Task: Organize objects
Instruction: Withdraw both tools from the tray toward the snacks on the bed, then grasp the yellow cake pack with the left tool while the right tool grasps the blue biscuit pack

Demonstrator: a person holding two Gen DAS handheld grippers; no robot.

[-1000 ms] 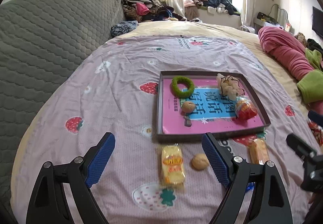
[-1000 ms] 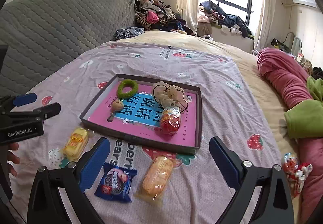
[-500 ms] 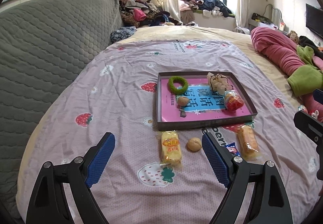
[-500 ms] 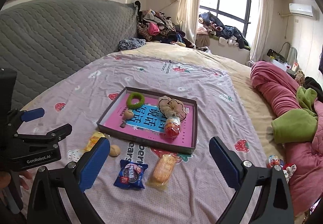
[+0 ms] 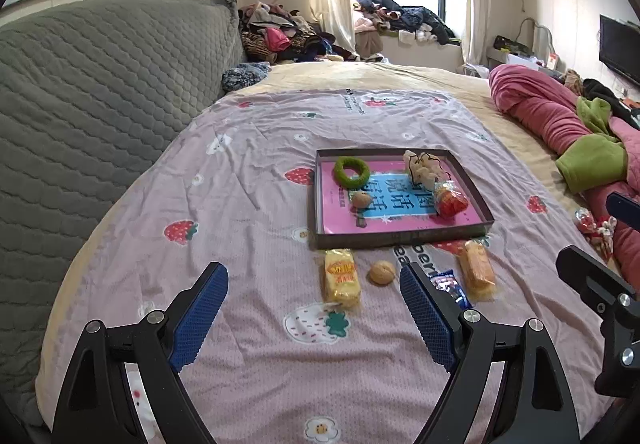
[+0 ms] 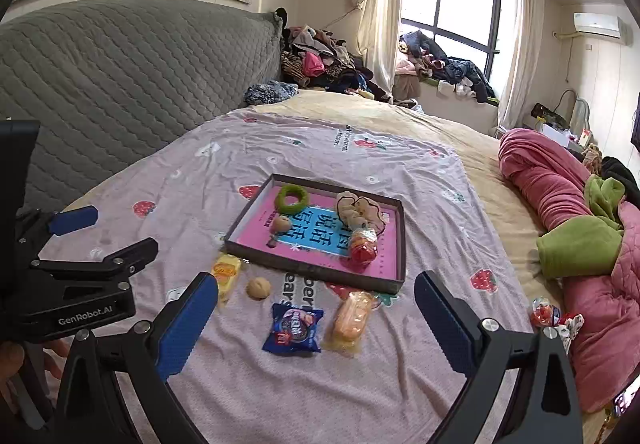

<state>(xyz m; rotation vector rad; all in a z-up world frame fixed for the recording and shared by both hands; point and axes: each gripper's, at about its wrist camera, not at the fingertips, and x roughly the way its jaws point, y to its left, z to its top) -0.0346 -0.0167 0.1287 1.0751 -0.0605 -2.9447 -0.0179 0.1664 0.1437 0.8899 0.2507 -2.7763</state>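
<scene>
A shallow box tray [image 5: 400, 238] [image 6: 312, 271] with a pink lining lies on the bed. It holds a green ring [image 5: 352, 171] [image 6: 293, 199], a walnut [image 5: 361, 199], a beige scrunchie [image 5: 422, 167] and a red snack bag [image 5: 451, 199] [image 6: 362, 247]. In front of it lie a yellow cake pack [image 5: 340, 278] [image 6: 226, 271], a walnut [image 5: 381, 272] [image 6: 258, 287], a blue cookie pack [image 6: 294, 328] [image 5: 450, 284] and an orange cake pack [image 5: 476, 270] [image 6: 351, 318]. My left gripper [image 5: 312, 310] and right gripper [image 6: 316, 320] are open, empty, held back above the bed.
The pink strawberry sheet [image 5: 248, 179] covers the bed. A grey quilted headboard [image 5: 92, 91] stands at left. A pink and green blanket roll [image 5: 560, 127] lies at right, with small wrapped candies [image 6: 546, 312] beside it. Clothes pile at the back by the window.
Both grippers have pulled back and up from the tray, so the objects look smaller and farther. Both stay open and empty.
</scene>
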